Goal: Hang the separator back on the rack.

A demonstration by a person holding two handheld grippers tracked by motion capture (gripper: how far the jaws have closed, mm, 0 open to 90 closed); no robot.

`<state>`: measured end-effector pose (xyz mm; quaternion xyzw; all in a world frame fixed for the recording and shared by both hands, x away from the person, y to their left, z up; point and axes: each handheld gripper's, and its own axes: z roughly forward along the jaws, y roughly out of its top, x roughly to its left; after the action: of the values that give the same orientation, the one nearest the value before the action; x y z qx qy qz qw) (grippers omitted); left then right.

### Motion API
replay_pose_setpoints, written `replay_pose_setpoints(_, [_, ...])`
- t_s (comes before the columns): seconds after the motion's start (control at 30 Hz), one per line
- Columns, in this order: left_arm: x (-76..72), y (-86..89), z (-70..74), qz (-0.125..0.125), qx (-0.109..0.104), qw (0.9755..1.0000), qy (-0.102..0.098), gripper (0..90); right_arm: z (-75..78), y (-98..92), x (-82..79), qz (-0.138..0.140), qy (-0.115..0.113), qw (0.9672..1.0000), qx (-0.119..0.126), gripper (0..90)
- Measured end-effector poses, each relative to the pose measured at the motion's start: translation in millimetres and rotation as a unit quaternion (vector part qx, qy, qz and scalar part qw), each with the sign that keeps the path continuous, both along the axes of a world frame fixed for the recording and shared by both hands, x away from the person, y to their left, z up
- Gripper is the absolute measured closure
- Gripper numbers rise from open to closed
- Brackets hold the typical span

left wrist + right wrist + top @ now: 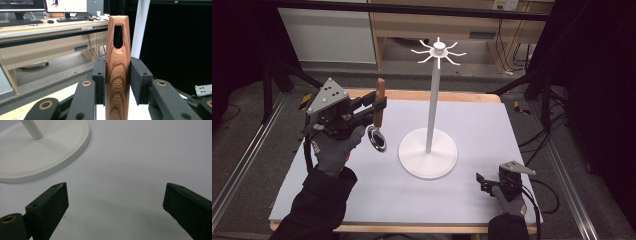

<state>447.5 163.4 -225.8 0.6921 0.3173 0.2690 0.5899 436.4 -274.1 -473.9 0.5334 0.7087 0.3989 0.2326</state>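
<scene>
left claw: (pixel 379 106) raised above the left-far part of the tabletop, clamped tight on the wooden handle, pads pressing both of its flat sides

wooden handle: (pixel 118 67) upright in the left claw, reddish grain, a slot cut through near its top, some engraved lettering lower down that's kinda hard to read in full; in the high view (pixel 380 102) it stands vertical over the tabletop's far left edge

metal ring thing: (pixel 377 138) shiny round piece just below the handle in the high view, near the left hand; can't tell whether it hangs from the handle or lies on the tabletop

left hand: (pixel 334 145) gloved, dark sleeve, wrapped around the claw's body from below

right claw: (pixel 482 181) down low at the near-right corner, jaws spread wide with nothing between them, just bare surface in its own view (pixel 115 202)

right hand: (pixel 510 200) gloved, at the near-right edge

white stand: (pixel 428 150) round base in the middle of the tabletop, thin pole going up to a ring of curved hooks (pixel 438 51) at the top; its base (pixel 45 152) sits just left-far of the right claw

tabletop: (pixel 492 125) pale lavender sheet over a wooden board
</scene>
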Motion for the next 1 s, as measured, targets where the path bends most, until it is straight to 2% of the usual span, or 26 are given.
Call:
replay_pose_setpoints(0.23, [0.1, -8.9, 12.2, -0.006, -0.001, 1.0000, -0.006, 67.8, 0.0, 0.0, 0.0, 0.000, 0.000, 1.0000, 0.001, 6.6])
replay_pose_setpoints(0.27, [0.8, -10.0, 13.9, -0.007, -0.003, 0.9999, -0.013, 67.8, 0.0, 0.0, 0.0, 0.000, 0.000, 1.0000, 0.001, 6.6])
replay_pose_setpoints(0.3, [-0.1, -11.6, 15.6, -0.009, -0.006, 0.9999, -0.007, 67.8, -0.1, 0.0, 0.1, 0.000, 0.000, 1.0000, 0.001, 6.6])
replay_pose_setpoints(0.4, [-0.8, -15.4, 18.8, -0.010, -0.005, 0.9999, -0.004, 67.8, -0.1, 0.1, 0.1, 0.000, 0.000, 1.0000, 0.001, 6.6])
replay_pose_setpoints(0.43, [-0.2, -16.9, 20.0, -0.012, -0.004, 0.9999, -0.011, 67.8, 0.1, 0.0, 0.0, 0.001, 0.000, 1.0000, 0.003, 6.6])
replay_pose_setpoints(1.0, [3.0, -35.6, 35.3, -0.020, -0.006, 0.9996, -0.019, 67.8, 0.2, -0.1, 0.0, 0.001, 0.000, 1.0000, 0.005, 6.6])
